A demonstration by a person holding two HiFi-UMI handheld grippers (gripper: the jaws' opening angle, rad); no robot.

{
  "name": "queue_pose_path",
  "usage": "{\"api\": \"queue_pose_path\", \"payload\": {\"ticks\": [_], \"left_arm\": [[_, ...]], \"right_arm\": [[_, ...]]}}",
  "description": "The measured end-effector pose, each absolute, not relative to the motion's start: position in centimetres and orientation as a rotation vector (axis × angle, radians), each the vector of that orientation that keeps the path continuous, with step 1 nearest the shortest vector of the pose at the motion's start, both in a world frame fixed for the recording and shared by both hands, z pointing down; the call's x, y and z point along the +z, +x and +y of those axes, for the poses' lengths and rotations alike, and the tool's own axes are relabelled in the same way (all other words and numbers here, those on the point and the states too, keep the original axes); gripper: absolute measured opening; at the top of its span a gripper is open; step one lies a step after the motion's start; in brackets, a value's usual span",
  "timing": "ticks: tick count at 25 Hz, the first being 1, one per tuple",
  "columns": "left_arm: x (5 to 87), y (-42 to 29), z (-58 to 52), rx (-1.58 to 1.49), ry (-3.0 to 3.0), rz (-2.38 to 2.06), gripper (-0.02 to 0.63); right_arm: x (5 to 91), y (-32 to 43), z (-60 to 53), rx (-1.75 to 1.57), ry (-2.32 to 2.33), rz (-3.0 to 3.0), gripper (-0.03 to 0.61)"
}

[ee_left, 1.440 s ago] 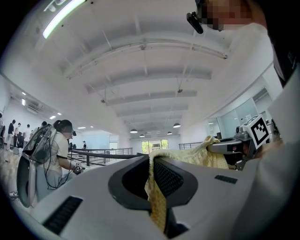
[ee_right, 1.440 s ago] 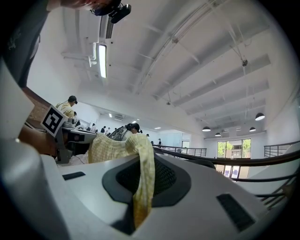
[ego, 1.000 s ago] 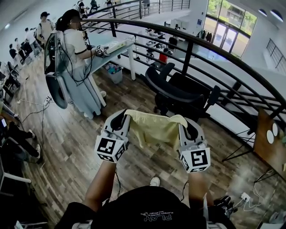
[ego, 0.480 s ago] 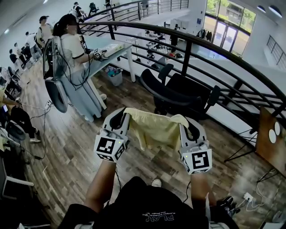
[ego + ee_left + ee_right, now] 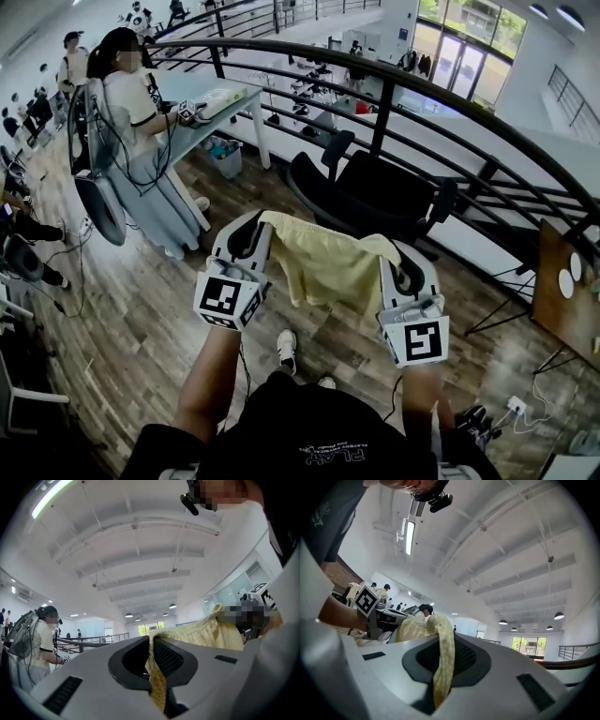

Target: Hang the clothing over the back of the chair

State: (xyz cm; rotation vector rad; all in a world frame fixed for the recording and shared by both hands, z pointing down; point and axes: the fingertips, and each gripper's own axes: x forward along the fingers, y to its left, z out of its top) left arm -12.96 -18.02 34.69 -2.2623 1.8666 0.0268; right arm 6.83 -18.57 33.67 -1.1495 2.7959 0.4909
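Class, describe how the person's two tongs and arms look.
The left tongs and right tongs: white shells, black meshed pads, each with a white cube bearing black square markers. A thin dark cable hangs under each. Arms bare below a black T-shirt.

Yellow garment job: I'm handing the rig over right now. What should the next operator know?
Left gripper: shut on one top corner of the yellow garment.
Right gripper: shut on the other corner; the garment hangs spread between them, off the floor.
Black chair: ahead, by the railing, apart from the garment.
Done: garment picked up and spread.
Left: carry it over, drape it across the chair's back, release.
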Motion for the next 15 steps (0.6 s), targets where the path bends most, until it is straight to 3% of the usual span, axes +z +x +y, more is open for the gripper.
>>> {"api": "queue_pose_path", "payload": {"ticks": [5, 10, 15], "left_arm": [[34.8, -14.5, -21.5, 0.018, -2.3, 1.834, 0.028], [33.5, -15.0, -24.4, 0.017, -2.301, 1.759, 0.028], [33.6, -15.2, -26.8, -0.06, -2.346, 1.703, 0.028]], "right_arm": [[33.0, 5.3, -20.9, 0.6, -1.211, 2.791, 0.031], [33.1, 4.7, -22.6, 0.968, -1.31, 2.909, 0.032], [32.6, 4.4, -24.5, 0.924, -1.378, 2.87, 0.032]]}}
